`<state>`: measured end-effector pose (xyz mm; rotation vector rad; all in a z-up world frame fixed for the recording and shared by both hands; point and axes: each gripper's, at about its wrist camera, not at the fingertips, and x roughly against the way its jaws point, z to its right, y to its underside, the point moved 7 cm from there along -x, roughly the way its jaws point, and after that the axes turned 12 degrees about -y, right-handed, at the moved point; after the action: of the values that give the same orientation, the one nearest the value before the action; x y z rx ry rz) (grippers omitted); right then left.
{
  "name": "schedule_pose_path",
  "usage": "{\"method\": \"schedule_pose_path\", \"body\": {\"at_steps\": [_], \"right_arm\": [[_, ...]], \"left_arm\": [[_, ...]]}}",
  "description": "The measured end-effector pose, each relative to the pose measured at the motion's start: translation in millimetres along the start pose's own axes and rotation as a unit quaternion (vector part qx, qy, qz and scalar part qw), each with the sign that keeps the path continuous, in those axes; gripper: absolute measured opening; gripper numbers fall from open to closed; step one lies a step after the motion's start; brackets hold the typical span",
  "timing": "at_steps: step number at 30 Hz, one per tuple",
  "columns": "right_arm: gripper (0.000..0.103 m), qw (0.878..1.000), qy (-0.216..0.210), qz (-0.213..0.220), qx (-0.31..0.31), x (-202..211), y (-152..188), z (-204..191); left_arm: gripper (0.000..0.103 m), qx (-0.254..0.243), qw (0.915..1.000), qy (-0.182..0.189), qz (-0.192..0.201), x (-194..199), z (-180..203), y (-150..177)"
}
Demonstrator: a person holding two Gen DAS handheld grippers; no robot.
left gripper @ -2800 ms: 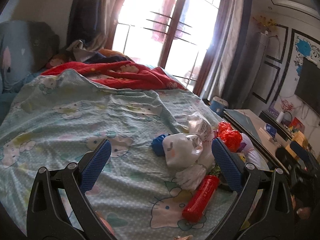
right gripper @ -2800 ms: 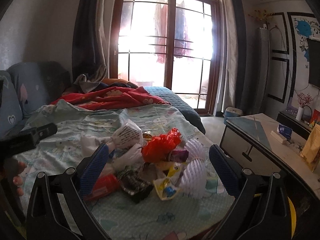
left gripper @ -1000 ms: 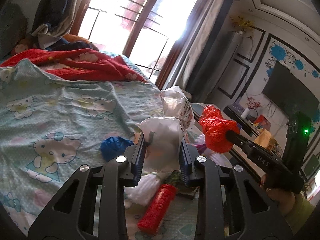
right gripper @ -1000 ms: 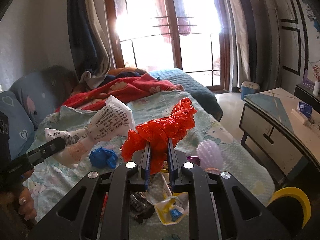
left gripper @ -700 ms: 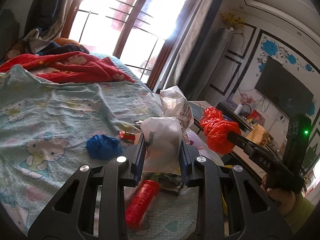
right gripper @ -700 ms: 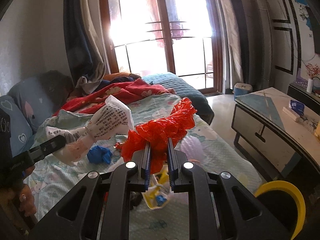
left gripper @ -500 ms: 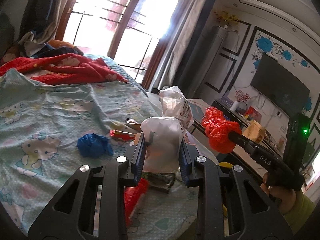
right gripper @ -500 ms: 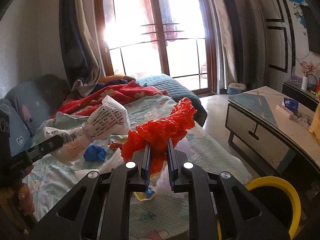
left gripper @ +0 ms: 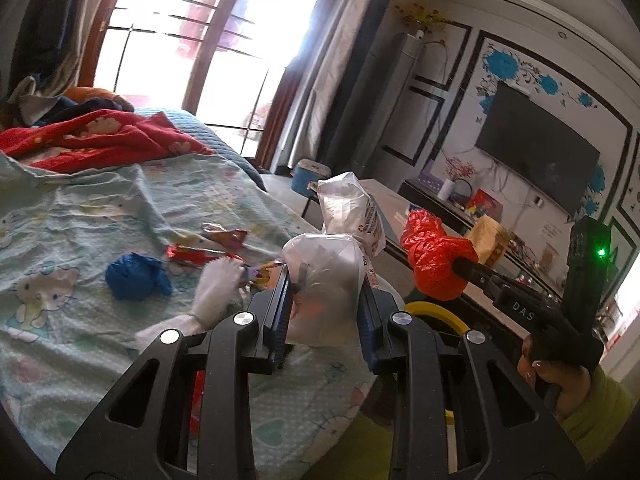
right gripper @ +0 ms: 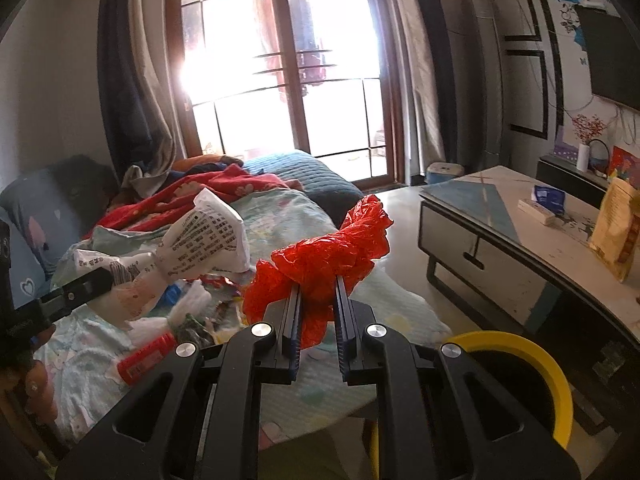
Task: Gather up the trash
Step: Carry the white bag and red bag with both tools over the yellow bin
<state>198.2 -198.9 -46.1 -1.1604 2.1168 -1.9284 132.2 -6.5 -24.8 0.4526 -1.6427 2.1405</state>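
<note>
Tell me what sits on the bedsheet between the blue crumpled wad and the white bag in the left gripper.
In the left wrist view, a white fringed foam sleeve lies between the blue wad and the white bag clamped in the left gripper.

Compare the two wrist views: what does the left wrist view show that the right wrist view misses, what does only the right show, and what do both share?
Only the left wrist view: the wall television and the blue crumpled wad.

Only the right wrist view: the red bottle and the grey pillow.

Both: the white bag in the left claw, the red bag in the right claw, and the yellow-rimmed bin.
</note>
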Motion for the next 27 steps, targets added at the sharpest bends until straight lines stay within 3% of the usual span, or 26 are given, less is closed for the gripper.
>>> {"method": "schedule_pose_path", "body": {"at_steps": [15,27], "right_arm": [[0.014,0.998,0.047,-0.009,-0.028,40.2,32.3,45.9],[0.014,0.994,0.074,-0.027,-0.072,68.4,63.4,85.5]], "left_arm": [[0.022,-0.045,0.9983,0.031,-0.024,-9.0,54.0,21.4],[0.022,-0.097,0.9914,0.058,-0.065,-37.6,101.4,50.7]]}}
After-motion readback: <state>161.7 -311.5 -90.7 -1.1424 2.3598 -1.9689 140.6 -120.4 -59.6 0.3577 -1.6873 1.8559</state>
